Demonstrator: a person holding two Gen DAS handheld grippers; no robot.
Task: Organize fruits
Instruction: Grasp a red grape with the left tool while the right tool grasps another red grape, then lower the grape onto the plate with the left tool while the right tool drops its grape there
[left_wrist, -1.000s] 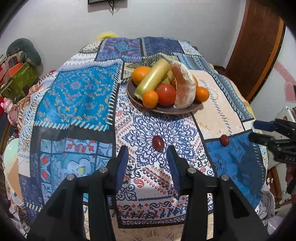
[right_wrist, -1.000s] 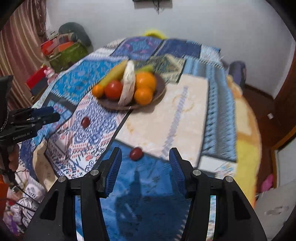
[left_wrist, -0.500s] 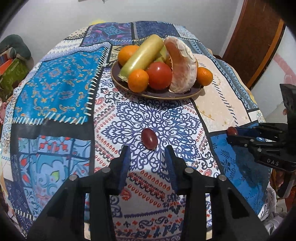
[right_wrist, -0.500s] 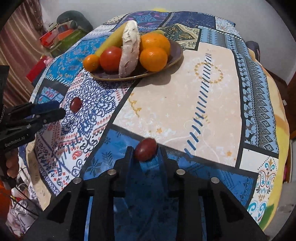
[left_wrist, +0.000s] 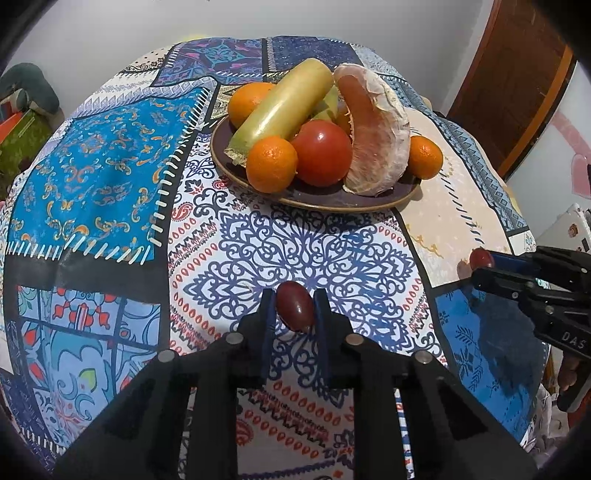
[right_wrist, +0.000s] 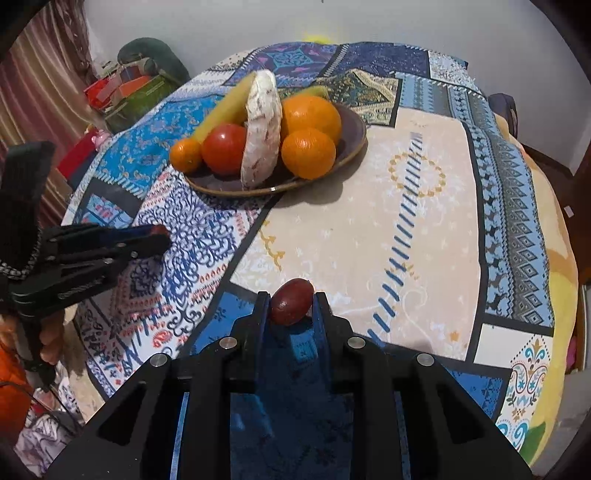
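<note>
My left gripper (left_wrist: 294, 314) is shut on a dark red oval fruit (left_wrist: 294, 307) just over the patterned tablecloth. My right gripper (right_wrist: 291, 306) is shut on a second dark red oval fruit (right_wrist: 291, 301); it also shows at the right of the left wrist view (left_wrist: 481, 258). Beyond both stands a dark brown plate (left_wrist: 354, 201) holding oranges (left_wrist: 271, 168), a red tomato (left_wrist: 321, 152), a peeled pomelo segment (left_wrist: 376, 129) and a yellow-green banana (left_wrist: 284, 103). The plate also shows in the right wrist view (right_wrist: 351, 140).
A patchwork cloth (left_wrist: 92, 177) covers the round table. Bags and boxes (right_wrist: 129, 88) lie beyond its far left edge, with a curtain (right_wrist: 40, 85) beside them. A brown door (left_wrist: 517, 77) stands at the right. The table edge drops off near both grippers.
Both grippers have moved forward and closed, each taking hold of a dark red fruit that lay loose on the cloth a second ago.
</note>
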